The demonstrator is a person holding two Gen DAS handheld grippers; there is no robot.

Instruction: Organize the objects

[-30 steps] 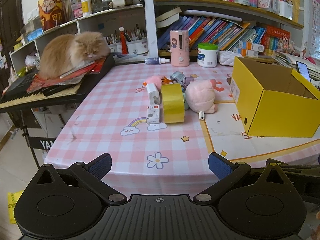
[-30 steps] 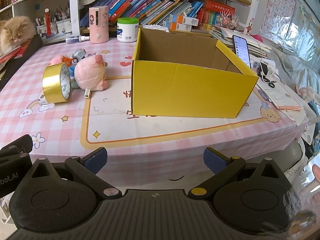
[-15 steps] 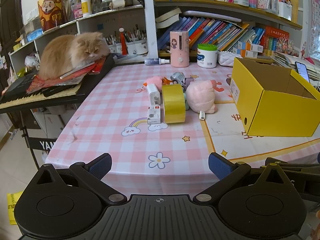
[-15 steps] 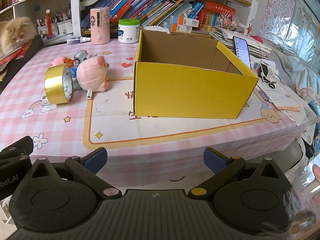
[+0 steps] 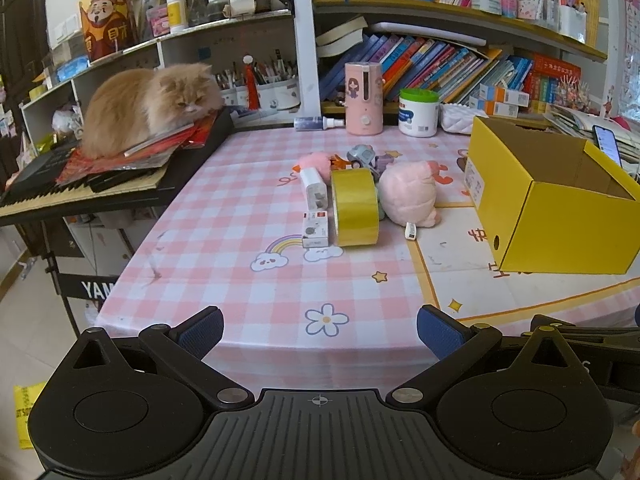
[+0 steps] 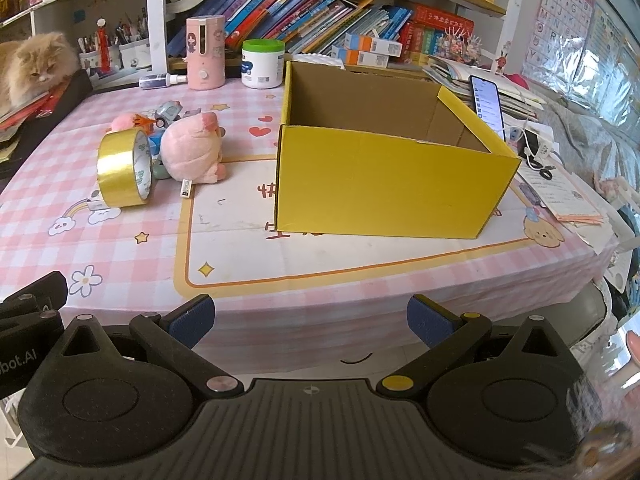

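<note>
A cluster of objects lies mid-table: a gold tape roll standing on edge, a pink plush toy, a white charger, a small white box, a toy car and a smaller pink plush. An open, empty yellow cardboard box stands to their right. My left gripper is open and empty at the table's near edge. My right gripper is open and empty, in front of the box.
A cat lies on papers on a keyboard left of the table. A pink dispenser, a white jar and a spray bottle stand at the back. A phone and papers lie right of the box.
Both grippers have moved slightly forward toward the table; the objects look a little nearer. Nothing on the table has moved.
</note>
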